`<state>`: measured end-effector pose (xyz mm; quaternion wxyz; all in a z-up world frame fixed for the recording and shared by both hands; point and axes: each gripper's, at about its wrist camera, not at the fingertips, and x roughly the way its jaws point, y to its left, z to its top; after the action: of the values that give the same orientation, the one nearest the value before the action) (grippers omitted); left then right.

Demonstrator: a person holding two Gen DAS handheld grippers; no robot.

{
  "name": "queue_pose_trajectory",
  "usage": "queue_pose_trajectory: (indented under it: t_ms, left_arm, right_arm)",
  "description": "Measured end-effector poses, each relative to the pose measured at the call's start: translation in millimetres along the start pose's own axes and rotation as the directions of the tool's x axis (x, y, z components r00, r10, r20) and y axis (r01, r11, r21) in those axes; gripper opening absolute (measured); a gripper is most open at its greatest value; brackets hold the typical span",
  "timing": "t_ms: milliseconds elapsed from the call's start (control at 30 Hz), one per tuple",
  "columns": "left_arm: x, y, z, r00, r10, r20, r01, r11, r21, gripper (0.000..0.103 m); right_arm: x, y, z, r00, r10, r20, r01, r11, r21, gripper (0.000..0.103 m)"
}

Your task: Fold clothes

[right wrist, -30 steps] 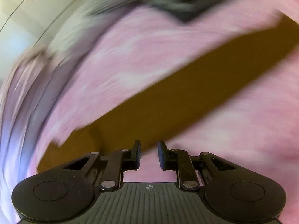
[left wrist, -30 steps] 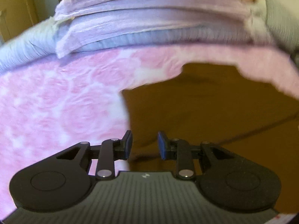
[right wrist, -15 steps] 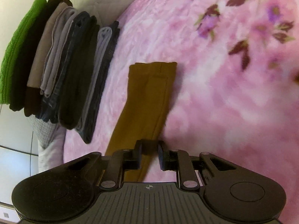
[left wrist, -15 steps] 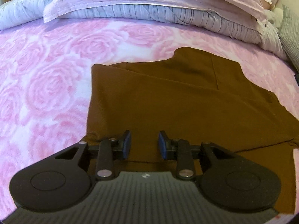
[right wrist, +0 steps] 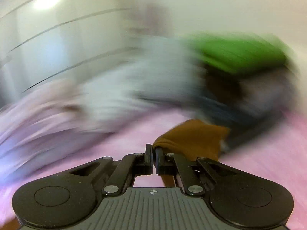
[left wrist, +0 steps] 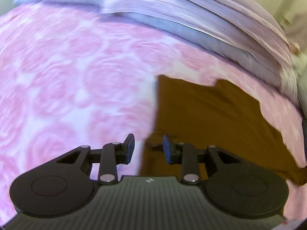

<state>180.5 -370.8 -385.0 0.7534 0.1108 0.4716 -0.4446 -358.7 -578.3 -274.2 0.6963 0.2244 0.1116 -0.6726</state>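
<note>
A brown garment (left wrist: 211,118) lies spread on the pink rose-patterned bedspread (left wrist: 67,76). My left gripper (left wrist: 147,145) hovers over the garment's left edge. Its blue pads (left wrist: 130,147) stand apart, with the cloth edge lying below the gap and nothing pinched. In the right wrist view, my right gripper (right wrist: 153,149) is shut, and a narrow end of the brown garment (right wrist: 193,136) bunches out from its fingertips. That view is heavily blurred by motion.
Folded lilac and grey bedding (left wrist: 191,9) is piled along the far side of the bed. A stack of folded clothes with a green one (right wrist: 236,55) on top sits just beyond the pinched cloth. A pale wall rises behind.
The right gripper has closed on the end of the brown cloth, and its view has swung up into blur. The left gripper shifted left to the garment's edge and rolled.
</note>
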Motion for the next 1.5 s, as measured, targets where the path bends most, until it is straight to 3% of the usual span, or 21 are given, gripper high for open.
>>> queue_pose_trajectory:
  t_ms: [100, 167, 233, 267, 333, 367, 433, 500, 567, 633, 733, 833, 900, 1000, 1067, 1133, 1200, 1267, 1300, 1400, 1500]
  left_arm:
    - [-8, 36, -1, 1.0, 0.008, 0.0, -0.008, 0.996, -0.085, 0.027]
    - [-11, 59, -3, 1.0, 0.017, -0.009, -0.018, 0.991, -0.131, 0.027]
    - [-12, 79, -7, 1.0, 0.026, -0.016, -0.028, 0.986, -0.166, 0.027]
    - [-12, 89, -9, 0.999, 0.035, -0.021, -0.038, 0.984, -0.176, 0.027]
    - [-8, 105, -15, 0.998, 0.053, -0.035, -0.059, 0.98, -0.193, 0.027]
    - [-3, 112, -17, 0.997, 0.06, -0.052, -0.069, 0.976, -0.206, 0.027]
    - [1, 121, -21, 0.998, 0.037, -0.058, -0.05, 0.97, -0.24, 0.027]
    - [0, 122, -20, 0.999, 0.008, -0.05, -0.02, 0.971, -0.239, 0.032]
    - [-1, 122, -18, 0.998, -0.044, -0.044, 0.032, 0.968, -0.25, 0.033]
    - [0, 120, -16, 0.991, -0.125, -0.041, 0.108, 0.949, -0.297, 0.034]
    - [8, 111, -15, 0.97, -0.24, -0.028, 0.212, 0.898, -0.385, 0.041]
    - [25, 99, -17, 0.95, -0.31, -0.034, 0.26, 0.848, -0.462, 0.047]
    - [34, 93, -20, 0.945, -0.325, -0.041, 0.263, 0.827, -0.497, 0.051]
    - [42, 85, -23, 0.947, -0.32, -0.012, 0.266, 0.807, -0.527, 0.051]
    - [44, 83, -22, 0.951, -0.308, 0.004, 0.263, 0.804, -0.534, 0.05]
    - [46, 80, -21, 0.955, -0.297, 0.016, 0.257, 0.798, -0.546, 0.049]
    - [48, 77, -20, 0.958, -0.284, 0.021, 0.249, 0.799, -0.548, 0.047]
    - [50, 73, -18, 0.962, -0.273, 0.026, 0.244, 0.808, -0.537, 0.045]
    - [50, 71, -17, 0.965, -0.262, 0.026, 0.236, 0.817, -0.526, 0.041]
    - [53, 61, -12, 0.967, -0.251, 0.032, 0.234, 0.84, -0.49, 0.031]
    - [51, 46, -12, 0.969, -0.245, 0.022, 0.229, 0.871, -0.435, 0.031]
  right_arm:
    - [-19, 130, -14, 0.967, 0.253, 0.002, -0.246, 0.94, -0.235, 0.0]
    - [-36, 206, -38, 0.91, 0.414, -0.035, -0.401, 0.853, -0.334, 0.0]
    - [-49, 268, -68, 0.86, 0.503, -0.09, -0.496, 0.779, -0.383, 0.0]
    - [-57, 301, -88, 0.823, 0.55, -0.142, -0.556, 0.728, -0.4, 0.0]
    - [-65, 350, -129, 0.77, 0.605, -0.203, -0.628, 0.663, -0.407, 0.0]
    - [-62, 377, -156, 0.734, 0.603, -0.311, -0.676, 0.61, -0.414, 0.001]
    - [-55, 413, -205, 0.686, 0.522, -0.507, -0.725, 0.545, -0.421, 0.011]
    - [-54, 417, -238, 0.659, 0.456, -0.598, -0.741, 0.53, -0.412, 0.016]
    - [-47, 396, -240, 0.664, 0.422, -0.617, -0.723, 0.573, -0.387, 0.021]
    - [-40, 364, -232, 0.685, 0.382, -0.62, -0.68, 0.641, -0.356, 0.022]
    - [-24, 310, -212, 0.767, 0.279, -0.578, -0.546, 0.757, -0.359, 0.022]
    - [-7, 251, -195, 0.829, 0.136, -0.542, -0.403, 0.817, -0.412, 0.022]
    - [-5, 224, -192, 0.862, 0.034, -0.505, -0.333, 0.79, -0.515, 0.022]
    - [-3, 199, -200, 0.9, -0.048, -0.433, -0.292, 0.671, -0.682, 0.022]
    - [-1, 191, -207, 0.909, -0.068, -0.411, -0.295, 0.592, -0.75, 0.022]
    - [3, 187, -220, 0.931, -0.11, -0.348, -0.255, 0.487, -0.836, 0.022]
    - [6, 174, -226, 0.945, -0.132, -0.299, -0.214, 0.44, -0.872, 0.022]
    - [11, 162, -219, 0.953, -0.112, -0.28, -0.193, 0.488, -0.851, 0.018]
    - [12, 152, -217, 0.957, -0.077, -0.278, -0.196, 0.534, -0.822, 0.002]
    - [23, 142, -202, 0.967, -0.061, -0.247, -0.166, 0.583, -0.795, 0.0]
    - [33, 125, -185, 0.945, -0.113, -0.308, -0.156, 0.672, -0.724, 0.0]
